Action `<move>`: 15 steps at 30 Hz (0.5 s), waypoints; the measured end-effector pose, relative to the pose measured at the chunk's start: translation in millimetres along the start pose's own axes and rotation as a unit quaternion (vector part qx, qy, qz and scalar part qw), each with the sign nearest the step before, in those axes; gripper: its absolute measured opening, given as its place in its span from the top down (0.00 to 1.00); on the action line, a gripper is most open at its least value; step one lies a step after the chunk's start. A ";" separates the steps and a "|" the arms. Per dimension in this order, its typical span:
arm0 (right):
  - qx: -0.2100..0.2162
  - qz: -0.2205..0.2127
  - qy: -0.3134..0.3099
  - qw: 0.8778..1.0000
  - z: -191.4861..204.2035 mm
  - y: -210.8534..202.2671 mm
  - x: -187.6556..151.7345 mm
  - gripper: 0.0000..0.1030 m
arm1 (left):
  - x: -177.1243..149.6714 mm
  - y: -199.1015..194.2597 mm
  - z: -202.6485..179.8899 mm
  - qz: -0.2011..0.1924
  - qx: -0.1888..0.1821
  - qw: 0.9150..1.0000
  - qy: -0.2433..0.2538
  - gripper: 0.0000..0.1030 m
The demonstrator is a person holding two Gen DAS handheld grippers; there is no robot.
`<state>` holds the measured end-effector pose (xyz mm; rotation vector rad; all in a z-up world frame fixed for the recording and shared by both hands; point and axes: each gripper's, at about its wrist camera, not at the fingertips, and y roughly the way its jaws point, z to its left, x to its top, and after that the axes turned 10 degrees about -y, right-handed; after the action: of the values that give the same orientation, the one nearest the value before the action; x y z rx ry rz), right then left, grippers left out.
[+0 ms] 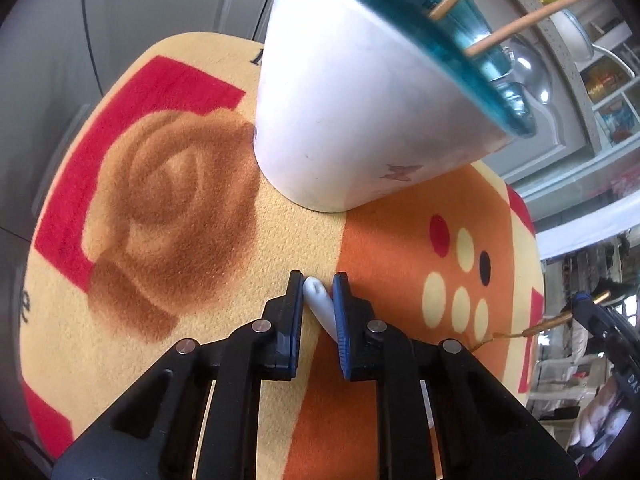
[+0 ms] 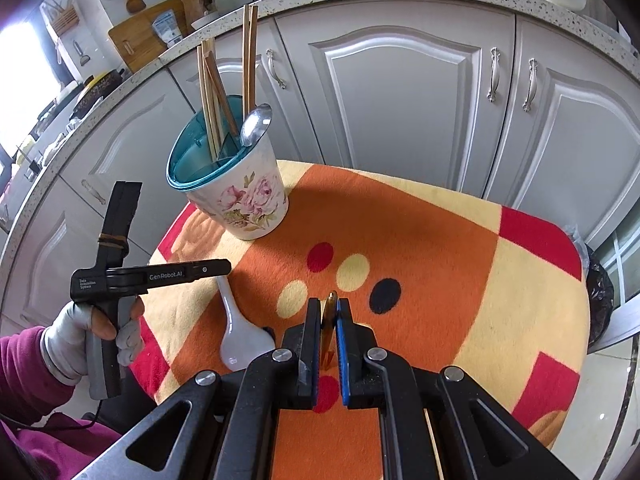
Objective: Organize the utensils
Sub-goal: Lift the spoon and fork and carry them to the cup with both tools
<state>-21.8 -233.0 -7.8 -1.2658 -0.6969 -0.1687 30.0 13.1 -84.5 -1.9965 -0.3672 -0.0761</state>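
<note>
White kitchen cabinets stand behind a table with a bright fleece cloth. On it sits a flowery utensil holder with chopsticks and a metal spoon. Left gripper pinches a white spoon's handle — right gripper pinches a brown fork.

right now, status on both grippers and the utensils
Left gripper shut on white spoon handle. Right gripper shut on amber utensil, type unclear. Cup holds chopsticks and metal spoon. Nothing in the way.
</note>
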 end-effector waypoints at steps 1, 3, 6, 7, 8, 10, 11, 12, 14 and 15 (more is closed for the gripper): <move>0.000 0.000 0.000 1.000 0.6 0.1 0.1 0.94 | 0.0 -5.3 -1.3 -0.003 -0.003 1.000 0.004 0.89; 0.001 0.001 -0.004 1.000 2.1 0.0 1.2 0.94 | -0.6 -19.3 -6.0 -0.007 -0.014 1.000 0.015 0.92; 0.009 0.002 -0.009 1.000 5.7 -2.1 2.0 0.94 | -1.1 -47.8 -11.8 -0.025 -0.027 0.999 0.034 0.95; 0.009 0.002 -0.011 1.000 6.4 -3.0 2.1 0.94 | -1.0 -60.6 -13.3 -0.035 -0.031 0.998 0.035 0.95; 0.008 0.002 -0.012 1.000 6.5 -4.0 2.0 0.94 | -0.1 -68.5 -13.0 -0.042 -0.033 0.998 0.036 0.95; 0.010 -0.003 -0.010 1.000 6.3 -7.5 2.1 0.94 | 0.5 -94.6 -17.8 -0.065 -0.044 0.996 0.046 0.95; 0.011 -0.006 -0.009 1.000 7.0 -9.4 2.3 0.94 | 1.1 -105.3 -20.4 -0.075 -0.049 0.995 0.051 0.95; 0.012 -0.010 -0.011 1.000 7.9 -11.9 3.1 0.94 | 2.1 -115.3 -23.2 -0.084 -0.052 0.994 0.056 0.95; 0.013 -0.016 -0.016 1.000 10.8 -16.6 5.7 0.94 | 3.3 -130.5 -29.8 -0.097 -0.058 0.992 0.063 0.95; 0.014 -0.020 -0.018 1.000 12.2 -19.7 7.5 0.94 | 5.0 -143.4 -33.1 -0.108 -0.062 0.990 0.068 0.95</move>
<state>-30.1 -226.3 14.0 -1.2319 -0.7524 -0.1690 -3.3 41.7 56.1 -2.0543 -0.4983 -0.3783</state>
